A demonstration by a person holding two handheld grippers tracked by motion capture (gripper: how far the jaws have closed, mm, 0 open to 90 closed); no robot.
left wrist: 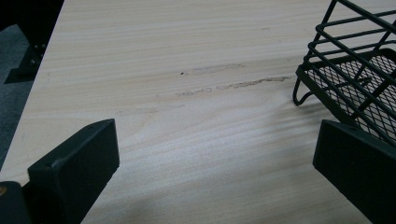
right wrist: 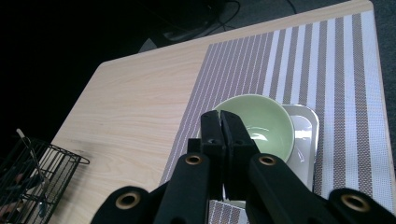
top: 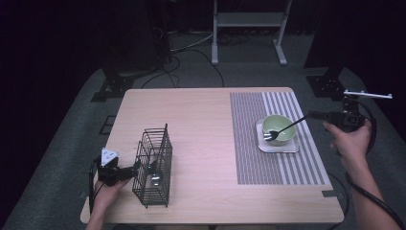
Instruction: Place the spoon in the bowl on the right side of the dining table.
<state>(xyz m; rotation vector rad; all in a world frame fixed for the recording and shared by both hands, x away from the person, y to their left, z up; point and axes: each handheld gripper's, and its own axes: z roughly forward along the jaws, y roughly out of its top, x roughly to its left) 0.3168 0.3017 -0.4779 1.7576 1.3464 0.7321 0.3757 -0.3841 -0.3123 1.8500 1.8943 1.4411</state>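
The right gripper (top: 313, 115), jaws clamped on a black fork (top: 286, 128), reaches in level, tines inside the green bowl (top: 279, 129) on its tray (top: 292, 146); the left gripper (top: 135, 167), jaws apart, rests beside the wire basket (top: 154, 166).

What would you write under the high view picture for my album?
Right gripper holds a black fork over a green bowl; left gripper rests against a black wire basket.

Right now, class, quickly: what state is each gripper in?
Left gripper: open, holding nothing, beside the black wire basket.
Right gripper: closed on the black fork, whose tines reach into the pale green bowl.
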